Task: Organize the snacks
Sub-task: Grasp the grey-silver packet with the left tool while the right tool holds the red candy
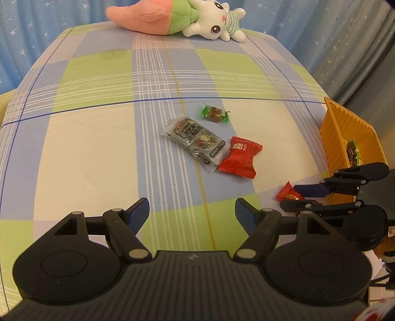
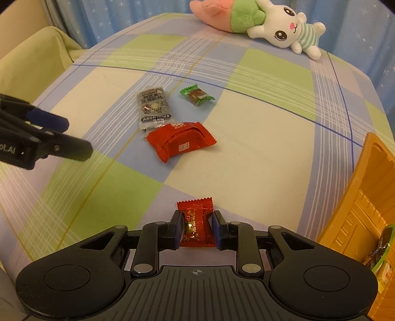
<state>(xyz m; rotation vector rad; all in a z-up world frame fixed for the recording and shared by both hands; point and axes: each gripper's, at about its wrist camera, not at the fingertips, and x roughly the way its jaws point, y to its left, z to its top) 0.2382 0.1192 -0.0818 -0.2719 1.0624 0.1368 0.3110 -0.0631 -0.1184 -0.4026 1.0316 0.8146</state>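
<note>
My right gripper [image 2: 196, 228] is shut on a small red candy [image 2: 196, 222], its blue pads pressing both sides of the wrapper just above the plaid cloth. The left wrist view shows the same candy [image 1: 287, 192] at the tips of the right gripper [image 1: 289, 197]. Further out lie a large red packet [image 2: 181, 143], a grey printed packet [image 2: 153, 108] partly under it, and a green-wrapped candy [image 2: 197, 95]. My left gripper [image 1: 192, 210] stands open with nothing between its fingers, short of the red packet [image 1: 240, 158] and grey packet [image 1: 195, 138].
An orange basket [image 2: 365, 197] stands at the right table edge with a green-wrapped snack [image 2: 380, 251] inside. A plush rabbit with a pink and green toy [image 2: 259, 22] lies at the far edge. Blue starred curtains hang behind.
</note>
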